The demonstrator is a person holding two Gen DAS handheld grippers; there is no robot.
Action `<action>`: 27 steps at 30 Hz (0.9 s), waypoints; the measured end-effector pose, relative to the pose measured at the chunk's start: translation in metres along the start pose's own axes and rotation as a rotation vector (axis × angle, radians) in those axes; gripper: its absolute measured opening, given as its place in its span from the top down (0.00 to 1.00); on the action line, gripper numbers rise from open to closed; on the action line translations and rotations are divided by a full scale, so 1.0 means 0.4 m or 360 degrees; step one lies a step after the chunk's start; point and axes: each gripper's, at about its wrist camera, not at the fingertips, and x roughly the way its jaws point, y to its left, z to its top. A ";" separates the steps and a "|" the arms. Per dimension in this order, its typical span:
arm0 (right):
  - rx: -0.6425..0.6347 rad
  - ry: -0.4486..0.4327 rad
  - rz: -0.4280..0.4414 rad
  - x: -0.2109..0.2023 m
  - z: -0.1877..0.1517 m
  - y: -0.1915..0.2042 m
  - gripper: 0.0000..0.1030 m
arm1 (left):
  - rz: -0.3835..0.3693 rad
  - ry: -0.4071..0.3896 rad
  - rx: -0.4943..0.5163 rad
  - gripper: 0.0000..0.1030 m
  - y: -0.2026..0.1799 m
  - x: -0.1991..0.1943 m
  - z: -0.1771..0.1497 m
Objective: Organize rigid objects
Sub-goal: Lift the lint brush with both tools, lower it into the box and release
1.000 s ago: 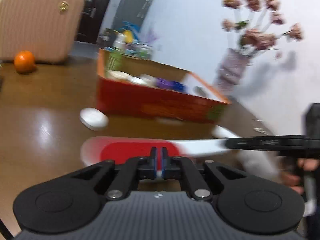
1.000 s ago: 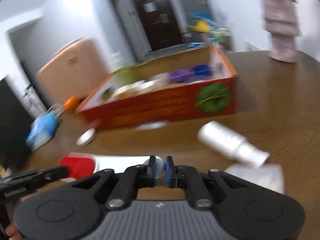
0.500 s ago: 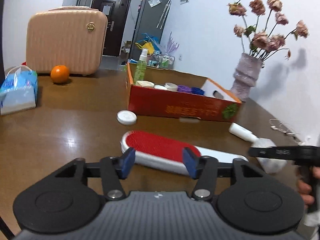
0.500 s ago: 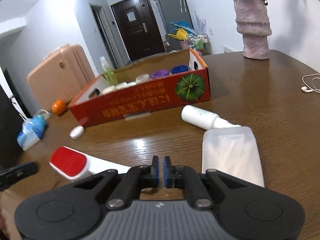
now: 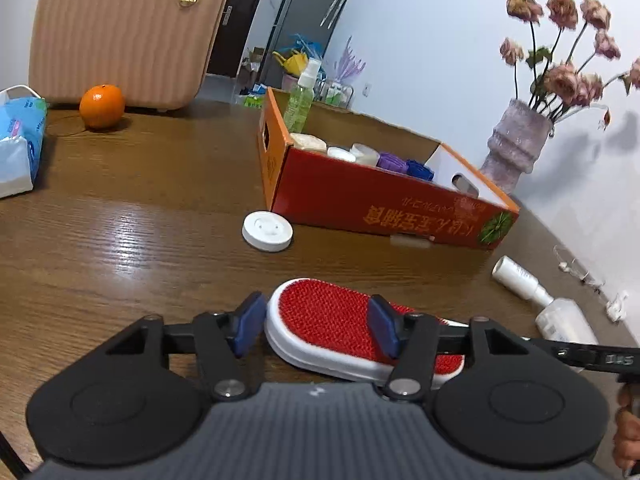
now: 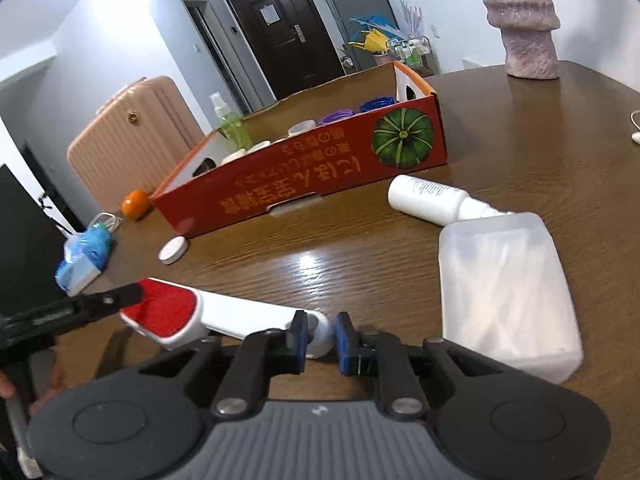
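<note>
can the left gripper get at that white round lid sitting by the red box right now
Probably not directly: the left gripper straddles the lint brush, and the white round lid lies beyond it by the red box. Lifting over the brush should clear the way.

The left gripper (image 5: 316,326) stands part open around the red head of a white lint brush (image 5: 332,328), pads beside it. Beyond the tips lie a white round lid (image 5: 267,231) and a red cardboard box (image 5: 380,204).
</note>
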 end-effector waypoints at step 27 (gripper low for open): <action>-0.0137 -0.0042 0.0024 0.247 0.472 -0.090 0.89 | -0.0038 -0.0095 -0.0165 0.52 -0.034 0.225 0.348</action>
